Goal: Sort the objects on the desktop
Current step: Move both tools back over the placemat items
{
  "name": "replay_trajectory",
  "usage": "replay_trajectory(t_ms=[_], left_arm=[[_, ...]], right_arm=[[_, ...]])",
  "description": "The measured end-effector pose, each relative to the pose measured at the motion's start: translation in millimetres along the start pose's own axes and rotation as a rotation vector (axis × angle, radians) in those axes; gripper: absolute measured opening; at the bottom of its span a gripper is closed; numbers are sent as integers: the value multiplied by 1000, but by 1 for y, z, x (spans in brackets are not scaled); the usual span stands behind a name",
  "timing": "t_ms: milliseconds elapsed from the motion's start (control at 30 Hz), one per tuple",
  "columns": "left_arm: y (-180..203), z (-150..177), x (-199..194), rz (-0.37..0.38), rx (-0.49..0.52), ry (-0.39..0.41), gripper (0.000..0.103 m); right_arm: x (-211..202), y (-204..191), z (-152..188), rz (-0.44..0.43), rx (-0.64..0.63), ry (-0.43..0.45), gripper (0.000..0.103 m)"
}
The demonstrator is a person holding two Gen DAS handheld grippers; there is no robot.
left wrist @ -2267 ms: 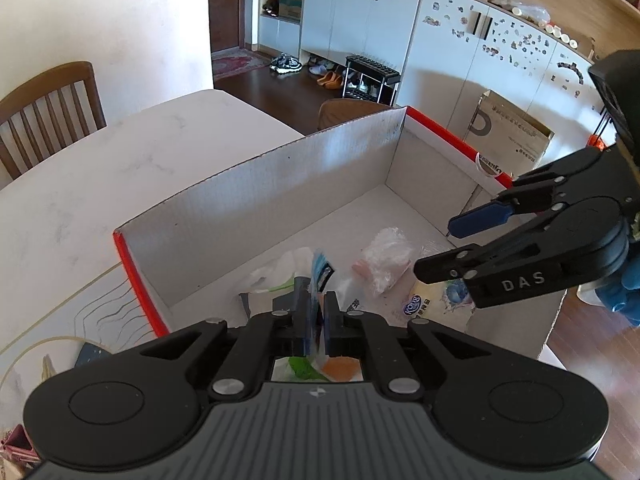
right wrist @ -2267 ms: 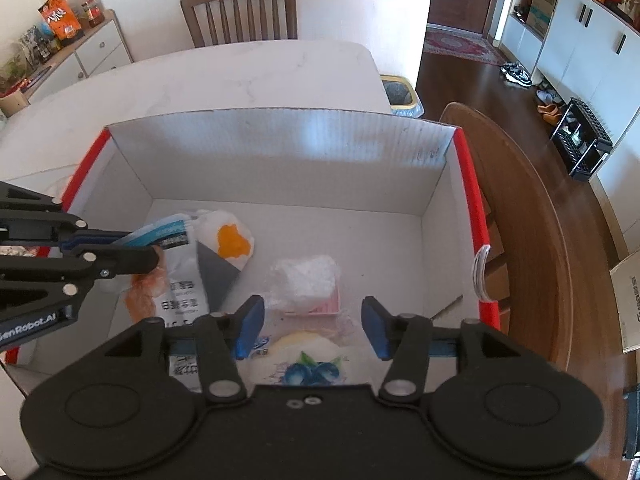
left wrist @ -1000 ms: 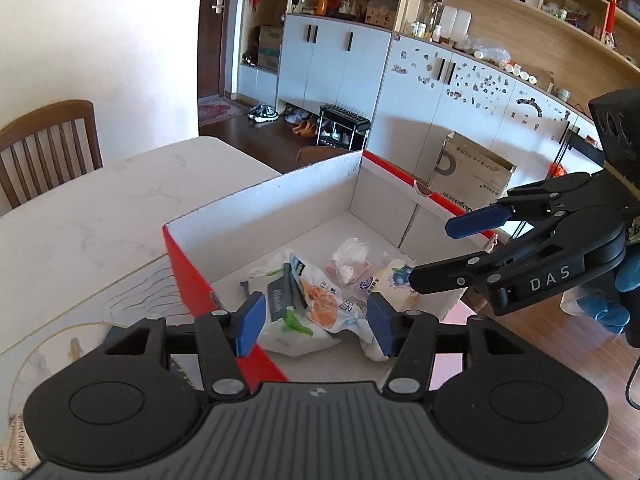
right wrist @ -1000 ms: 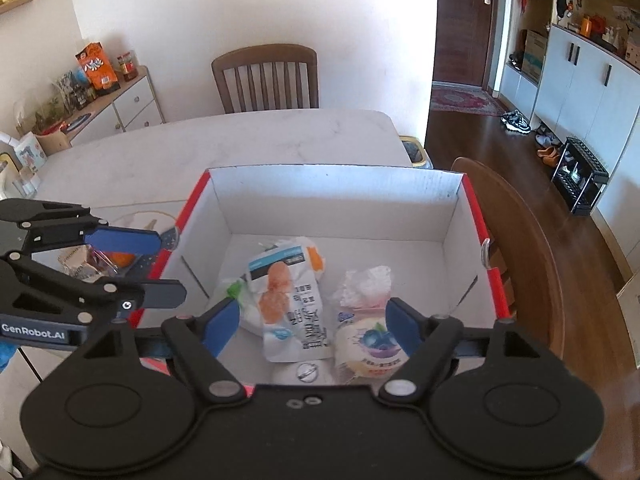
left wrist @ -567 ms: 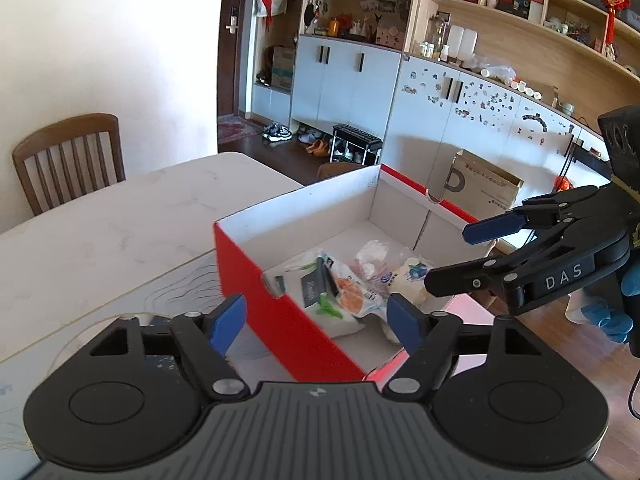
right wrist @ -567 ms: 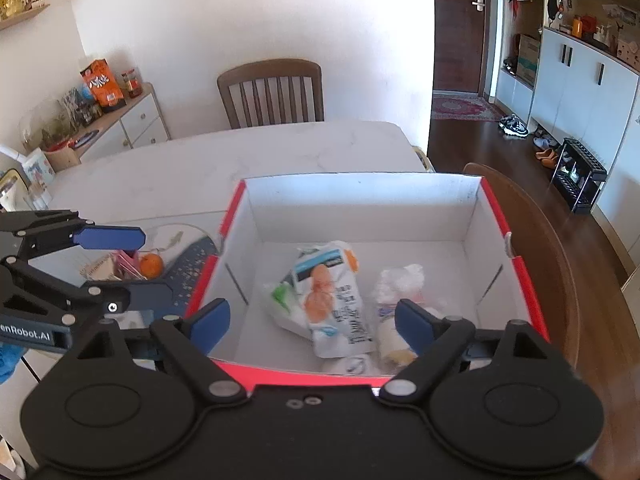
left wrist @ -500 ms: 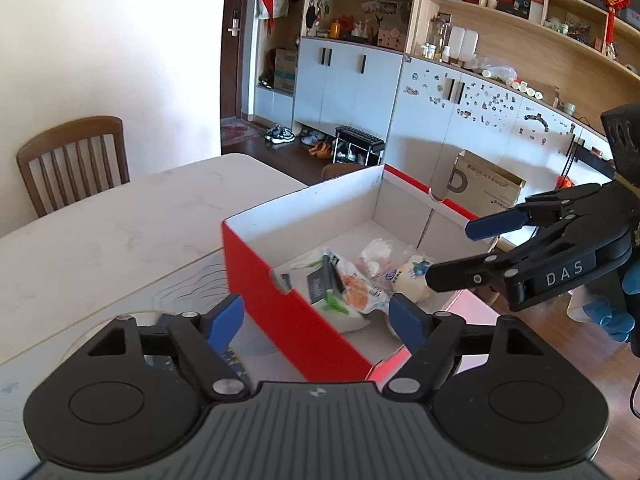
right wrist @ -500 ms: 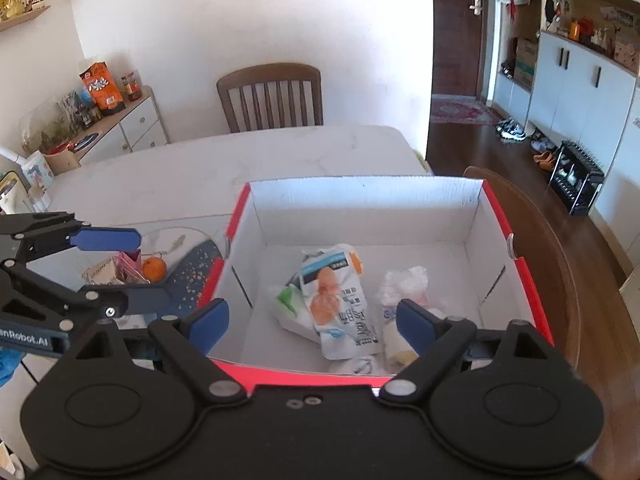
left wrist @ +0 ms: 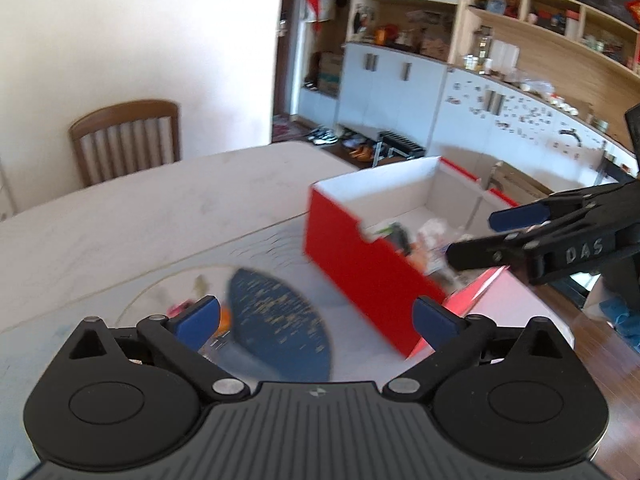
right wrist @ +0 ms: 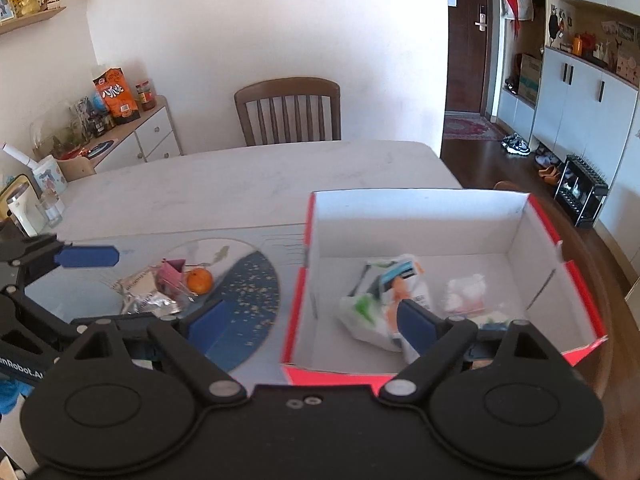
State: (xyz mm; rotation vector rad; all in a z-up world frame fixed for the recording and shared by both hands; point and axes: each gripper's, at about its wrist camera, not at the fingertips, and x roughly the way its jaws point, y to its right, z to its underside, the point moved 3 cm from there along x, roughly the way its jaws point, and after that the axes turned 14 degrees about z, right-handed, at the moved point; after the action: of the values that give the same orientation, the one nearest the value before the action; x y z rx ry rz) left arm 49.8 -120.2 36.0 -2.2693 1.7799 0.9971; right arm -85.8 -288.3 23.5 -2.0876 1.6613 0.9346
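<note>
Now, left gripper (left wrist: 316,318): spread wide, empty (pouch (right wrist: 400,280) dropped in box (right wrist: 416,208)).
Right gripper (right wrist: 308,322): wide, empty.
Next: orange (right wrist: 199,281), table's left edge.

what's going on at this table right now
A person is sorting table clutter into a red box with two handheld grippers. Several snack packets already lie inside it. Both the left gripper and the right gripper have open jaws and hold nothing. An orange, a pink packet and a foil wrapper sit on the mat beside the box, not yet sorted.
</note>
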Motion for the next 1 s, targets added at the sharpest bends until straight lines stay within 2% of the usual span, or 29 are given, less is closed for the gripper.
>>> replay_trajectory(t_ms=[200, 467, 1000], left_arm=[[-32, 30, -15, -92, -63, -20, 103], [-64, 62, -17, -178, -125, -42, 103], [-94, 89, 1, -222, -208, -95, 103]], right_arm=[[6, -31, 2, -9, 2, -8, 91], [18, -67, 0, -8, -24, -19, 91], [44, -109, -4, -19, -62, -27, 90]])
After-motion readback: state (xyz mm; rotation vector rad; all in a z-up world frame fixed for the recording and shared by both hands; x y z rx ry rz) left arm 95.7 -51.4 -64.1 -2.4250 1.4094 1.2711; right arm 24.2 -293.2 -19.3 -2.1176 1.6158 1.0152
